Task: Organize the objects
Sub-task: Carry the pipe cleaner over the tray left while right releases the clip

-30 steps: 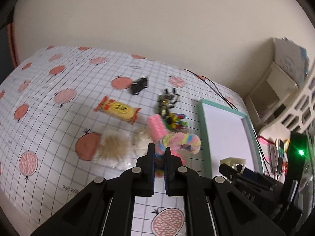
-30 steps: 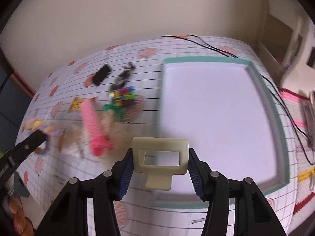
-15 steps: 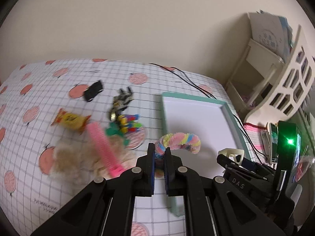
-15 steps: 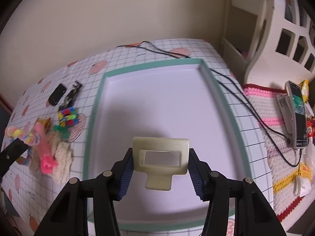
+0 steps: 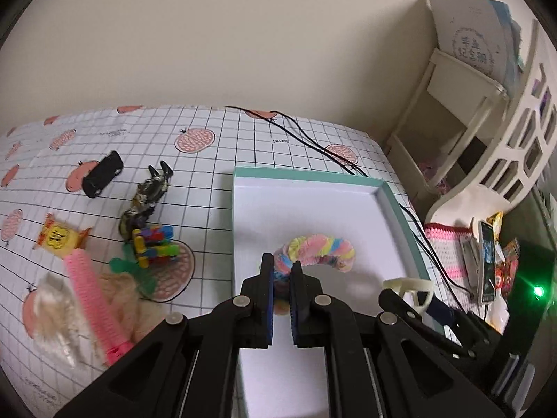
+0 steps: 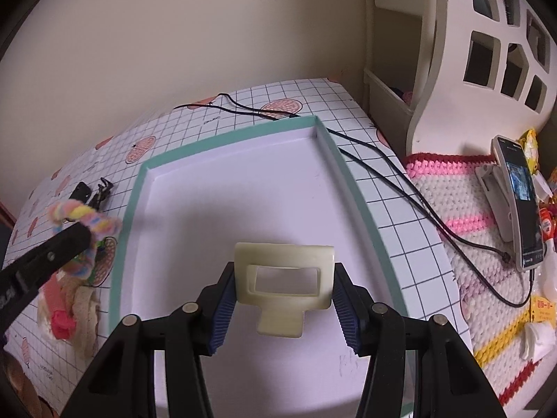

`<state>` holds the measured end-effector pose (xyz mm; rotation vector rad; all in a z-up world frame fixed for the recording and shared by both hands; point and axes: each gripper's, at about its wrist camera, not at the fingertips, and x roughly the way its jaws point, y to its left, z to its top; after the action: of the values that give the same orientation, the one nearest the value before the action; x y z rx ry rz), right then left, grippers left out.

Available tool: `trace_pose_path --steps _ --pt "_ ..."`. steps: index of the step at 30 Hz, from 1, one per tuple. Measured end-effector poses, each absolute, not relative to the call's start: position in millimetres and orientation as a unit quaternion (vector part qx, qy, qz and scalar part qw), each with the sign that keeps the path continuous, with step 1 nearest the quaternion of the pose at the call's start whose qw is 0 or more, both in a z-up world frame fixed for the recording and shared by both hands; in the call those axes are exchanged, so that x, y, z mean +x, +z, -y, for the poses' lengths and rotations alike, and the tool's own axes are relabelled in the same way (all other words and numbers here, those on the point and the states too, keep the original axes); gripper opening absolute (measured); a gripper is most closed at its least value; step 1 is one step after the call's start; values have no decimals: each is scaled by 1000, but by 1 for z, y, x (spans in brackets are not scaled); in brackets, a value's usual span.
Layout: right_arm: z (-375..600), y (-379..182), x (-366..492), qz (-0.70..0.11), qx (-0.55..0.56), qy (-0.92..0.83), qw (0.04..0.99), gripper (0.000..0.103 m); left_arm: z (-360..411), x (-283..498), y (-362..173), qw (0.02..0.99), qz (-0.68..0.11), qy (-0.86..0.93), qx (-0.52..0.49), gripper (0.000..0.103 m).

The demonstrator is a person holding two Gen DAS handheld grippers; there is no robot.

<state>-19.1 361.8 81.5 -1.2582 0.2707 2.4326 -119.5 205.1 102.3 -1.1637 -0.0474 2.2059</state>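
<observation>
Cream plastic clip (image 6: 283, 280), rigid, light, slick: right gripper (image 6: 282, 310) fingers clamp its sides, lower centre, over tray (image 6: 132, 191). Left gripper (image 5: 282, 291) fingers narrow on soft pastel scrunchie (image 5: 315, 249), mid-frame; squashy, pinch band.

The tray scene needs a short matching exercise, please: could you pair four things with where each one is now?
Things:
1. pastel scrunchie
2. cream hair clip
3. pink roller
4. phone

Places:
A. on the crocheted mat
B. in the right gripper
C. on the gridded cloth, left of the tray
D. in the left gripper

Pairs: 1-D, 2-B, 3-C, 4-A
</observation>
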Motion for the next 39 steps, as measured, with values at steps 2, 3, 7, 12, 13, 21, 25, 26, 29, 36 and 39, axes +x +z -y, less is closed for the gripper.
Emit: trace_pose_path --steps 2,3,7,12,13,21,25,26,29,36,39 --pt "-363 77 -21 -94 -452 866 193 55 -210 -124 97 317 19 836 -447 7" --pt "-363 76 -22 -90 -455 865 194 55 -212 -126 94 317 19 834 -451 7" --pt "-362 71 -26 -77 -459 864 193 55 -220 -131 81 316 12 828 -462 7" --pt "-362 65 -29 -70 -467 861 191 55 -222 -134 75 320 15 821 -472 7" --pt "-362 65 -29 -68 -468 860 191 55 -223 -135 73 320 12 820 -474 7" --pt "-361 63 -29 -64 -470 860 188 56 -225 -136 68 320 13 813 -486 7" --pt "-360 63 -29 -63 -469 862 184 62 -223 -137 68 319 19 811 -490 7" --pt "-359 64 -28 -62 -468 862 182 62 -223 -137 68 319 20 810 -491 7" --pt "-358 64 -28 -61 -467 864 180 65 -221 -139 68 319 24 808 -494 7" --pt "-357 70 -25 -59 -455 871 177 75 -211 -138 76 327 48 806 -492 8" --pt "-356 74 -25 -63 -450 875 170 86 -206 -138 82 330 59 807 -487 8"
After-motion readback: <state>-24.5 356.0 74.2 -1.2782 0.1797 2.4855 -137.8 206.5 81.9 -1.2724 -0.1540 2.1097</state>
